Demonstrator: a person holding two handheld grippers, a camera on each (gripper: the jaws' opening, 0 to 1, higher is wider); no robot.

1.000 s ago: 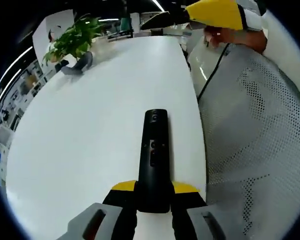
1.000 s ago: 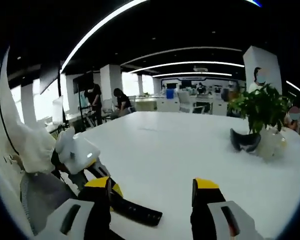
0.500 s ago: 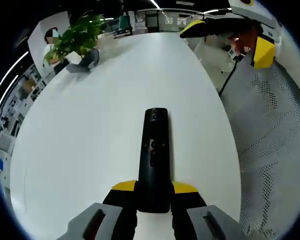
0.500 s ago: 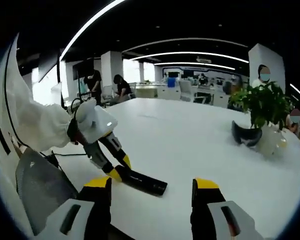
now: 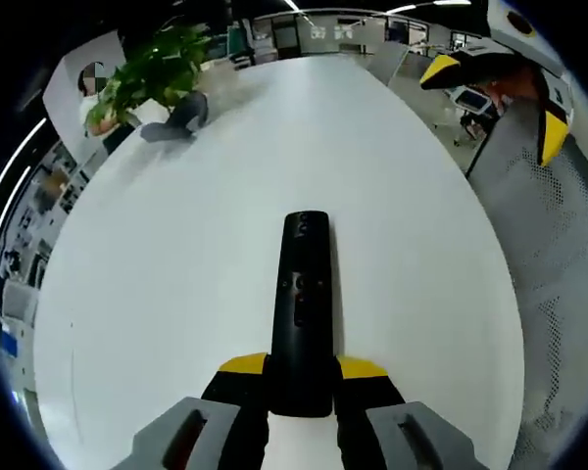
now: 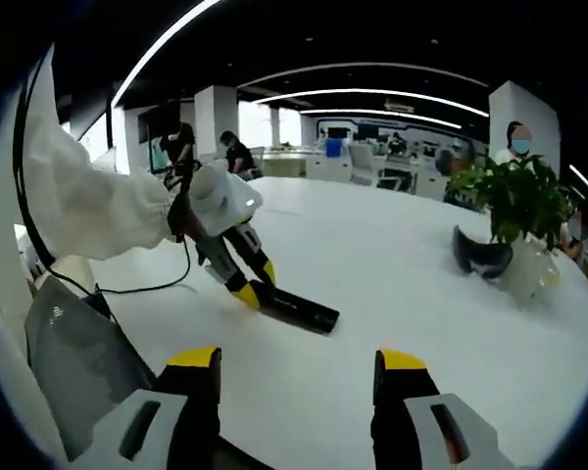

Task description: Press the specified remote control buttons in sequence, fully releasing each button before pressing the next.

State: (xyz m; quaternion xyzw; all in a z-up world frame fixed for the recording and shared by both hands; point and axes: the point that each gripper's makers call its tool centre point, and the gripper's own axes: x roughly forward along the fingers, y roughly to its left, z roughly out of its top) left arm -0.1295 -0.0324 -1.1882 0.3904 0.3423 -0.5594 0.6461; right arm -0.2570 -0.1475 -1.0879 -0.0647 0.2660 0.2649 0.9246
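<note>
A long black remote control (image 5: 303, 304) with small buttons along its middle points away from me over the white table (image 5: 176, 255). My left gripper (image 5: 302, 377) is shut on its near end, yellow-tipped jaws on either side. In the right gripper view the same remote (image 6: 299, 309) hangs just above the table, held by the left gripper (image 6: 247, 284) on a white-sleeved arm (image 6: 98, 211). My right gripper (image 6: 299, 377) stands open near the table's edge, nothing between its jaws, well short of the remote. It also appears at the top right of the left gripper view (image 5: 470, 73).
A potted green plant (image 6: 514, 211) and a dark curved object (image 6: 480, 259) sit at the far side of the table. A grey mesh chair back (image 5: 559, 245) stands beside the table. A black cable (image 6: 142, 289) trails from the left gripper. People stand in the office behind.
The left gripper has carried the remote further in over the table, away from the edge and the chair. The right gripper stays open and has drawn back slightly.
</note>
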